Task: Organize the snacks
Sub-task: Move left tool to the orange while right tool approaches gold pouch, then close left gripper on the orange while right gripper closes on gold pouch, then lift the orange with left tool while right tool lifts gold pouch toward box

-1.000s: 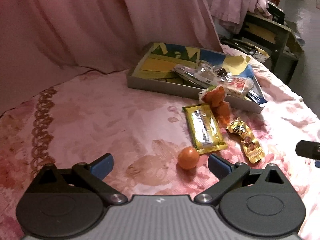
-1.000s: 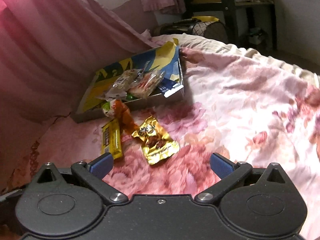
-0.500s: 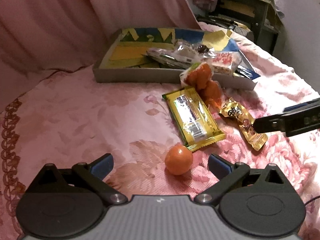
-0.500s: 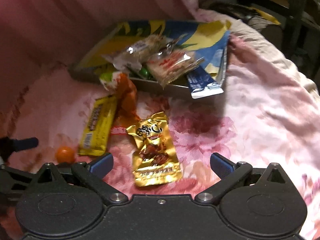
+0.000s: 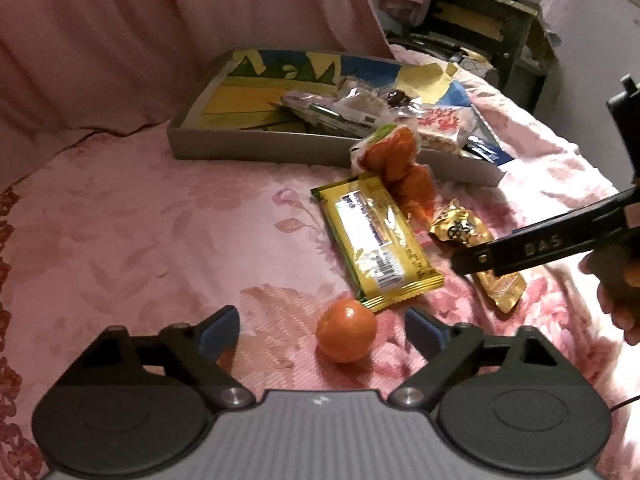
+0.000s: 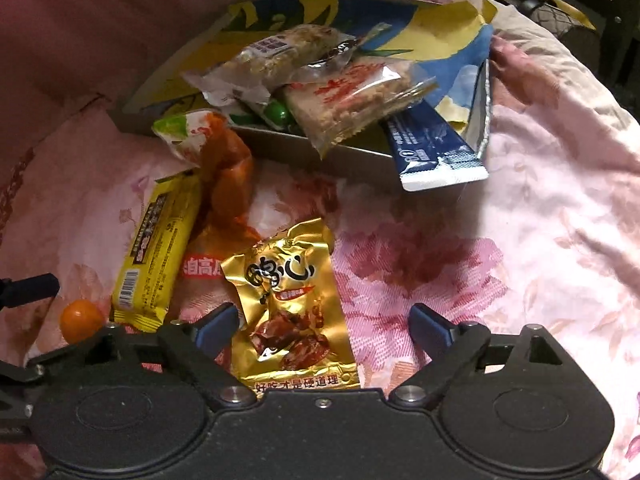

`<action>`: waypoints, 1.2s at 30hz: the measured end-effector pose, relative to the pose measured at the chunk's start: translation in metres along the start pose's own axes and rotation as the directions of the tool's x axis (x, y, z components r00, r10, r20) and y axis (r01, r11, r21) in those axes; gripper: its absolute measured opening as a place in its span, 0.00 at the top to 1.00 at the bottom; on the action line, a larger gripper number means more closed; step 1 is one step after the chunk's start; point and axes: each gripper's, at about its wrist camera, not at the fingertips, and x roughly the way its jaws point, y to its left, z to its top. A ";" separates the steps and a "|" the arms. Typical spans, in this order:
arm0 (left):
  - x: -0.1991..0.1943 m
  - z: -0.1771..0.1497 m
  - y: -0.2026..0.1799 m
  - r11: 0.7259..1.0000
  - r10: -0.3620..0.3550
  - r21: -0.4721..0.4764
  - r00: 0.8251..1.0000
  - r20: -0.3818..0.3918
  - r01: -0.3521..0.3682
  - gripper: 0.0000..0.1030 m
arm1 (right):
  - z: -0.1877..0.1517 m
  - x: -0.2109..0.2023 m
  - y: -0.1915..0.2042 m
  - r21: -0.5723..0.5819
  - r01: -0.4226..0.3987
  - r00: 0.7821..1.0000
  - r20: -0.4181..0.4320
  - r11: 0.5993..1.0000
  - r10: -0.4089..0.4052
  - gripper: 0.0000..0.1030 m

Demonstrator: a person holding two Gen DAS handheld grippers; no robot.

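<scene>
Jaws of your left gripper [image 5: 322,330] stand wide, just closing in a little, with the small orange fruit [image 5: 346,330] between the pads, untouched. Your right gripper [image 6: 324,330] likewise gapes, narrowing slightly, the gold snack packet [image 6: 290,312] lying between its pads, ungripped. Beyond on the pink floral bedspread [image 6: 520,260]: yellow bar wrapper [image 5: 376,244], then orange snack pouch [image 5: 400,164] leaning on the tray wall. Farthest, your cardboard tray [image 5: 248,148] holds several wrapped snacks.
</scene>
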 end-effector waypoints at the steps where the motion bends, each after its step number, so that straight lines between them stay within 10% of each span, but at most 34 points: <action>1: 0.000 0.000 0.000 1.000 -0.007 -0.004 1.000 0.001 0.007 0.19 | 0.000 0.000 0.002 -0.012 -0.001 1.000 0.002 1.000 0.001 0.17; 11: 0.000 -0.002 0.000 0.998 -0.055 -0.029 0.998 -0.006 0.055 0.66 | -0.005 -0.004 0.020 -0.090 0.001 1.000 0.011 0.996 0.000 0.44; 36: -0.050 -0.017 -0.012 0.984 -0.010 -0.176 0.998 0.061 0.021 0.68 | -0.050 -0.076 0.060 -0.088 -0.042 0.993 0.108 0.995 0.051 0.60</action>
